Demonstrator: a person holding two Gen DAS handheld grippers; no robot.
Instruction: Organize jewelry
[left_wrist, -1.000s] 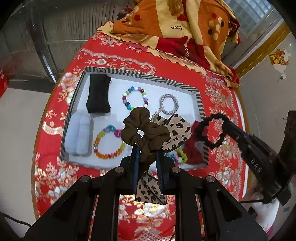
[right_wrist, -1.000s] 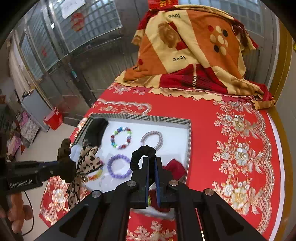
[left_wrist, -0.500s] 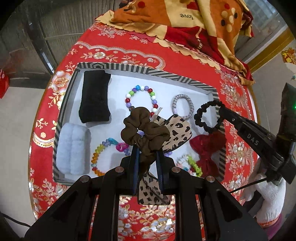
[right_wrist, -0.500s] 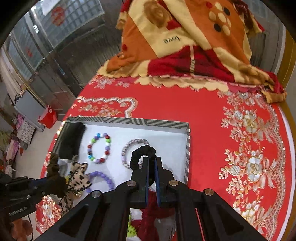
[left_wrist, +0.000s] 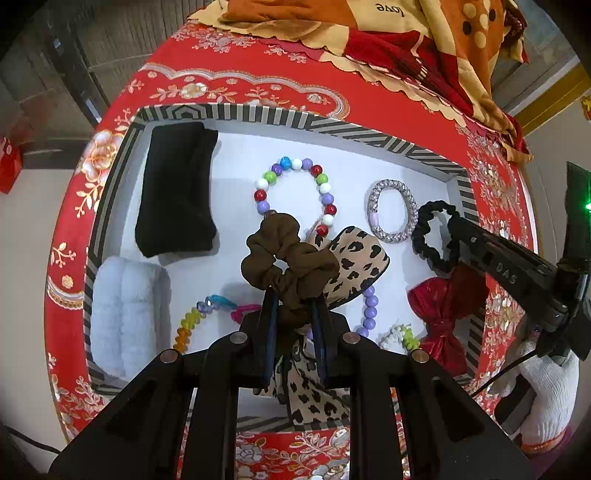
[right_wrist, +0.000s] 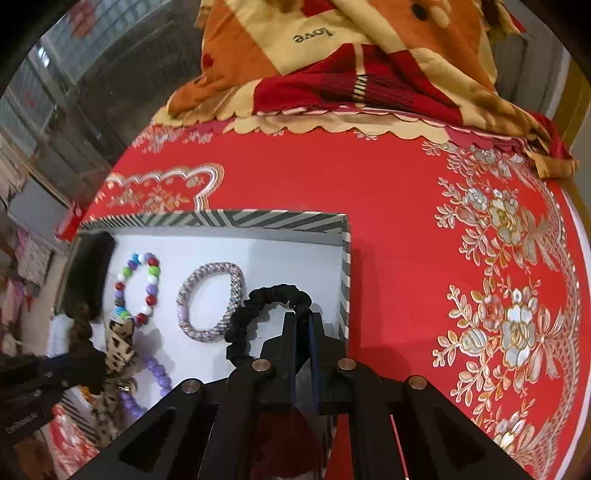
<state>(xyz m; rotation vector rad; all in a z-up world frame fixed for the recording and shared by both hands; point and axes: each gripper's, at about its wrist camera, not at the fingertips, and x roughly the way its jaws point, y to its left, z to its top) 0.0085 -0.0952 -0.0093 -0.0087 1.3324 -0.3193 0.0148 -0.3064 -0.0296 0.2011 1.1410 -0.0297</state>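
Much of the near part of the striped-rim tray (left_wrist: 258, 114) is hidden behind the left hand-held gripper (left_wrist: 293, 314) and its load. A purple bead bracelet (left_wrist: 369, 310) shows only as a short arc past the leopard print, an orange and clear bead bracelet (left_wrist: 192, 321) is cut off by the gripper body, and a small white and green piece (left_wrist: 400, 336) at the near right is too covered to identify. In the right wrist view the tray's left side is blurred and a black headband (right_wrist: 88, 269) there is barely readable.

The left hand-held gripper is pinching a brown scrunchie (left_wrist: 284, 262) with a leopard-print bow (left_wrist: 354, 266), its fingers narrowed onto the gathered fabric, held above the middle of the tray; the bow's tails hang down between and below the fingers. The right hand-held gripper (right_wrist: 301, 332) has its fingers nearly together on a black scrunchie (right_wrist: 258, 306), which hangs over the tray's far right corner area, just beside a grey braided hair tie (right_wrist: 210, 299) lying on the white tray floor. From the left wrist view that same scrunchie (left_wrist: 436, 236) sits at the right rim, above a red bow (left_wrist: 443, 302).

Lying in the tray in plain sight are a multicolour bead bracelet (left_wrist: 295, 192), the headband at far left and a pale blue fluffy roll (left_wrist: 122, 310) at near left. The tray rests on a red floral cloth (right_wrist: 406, 206), with a folded orange blanket (right_wrist: 351, 55) at the far end.
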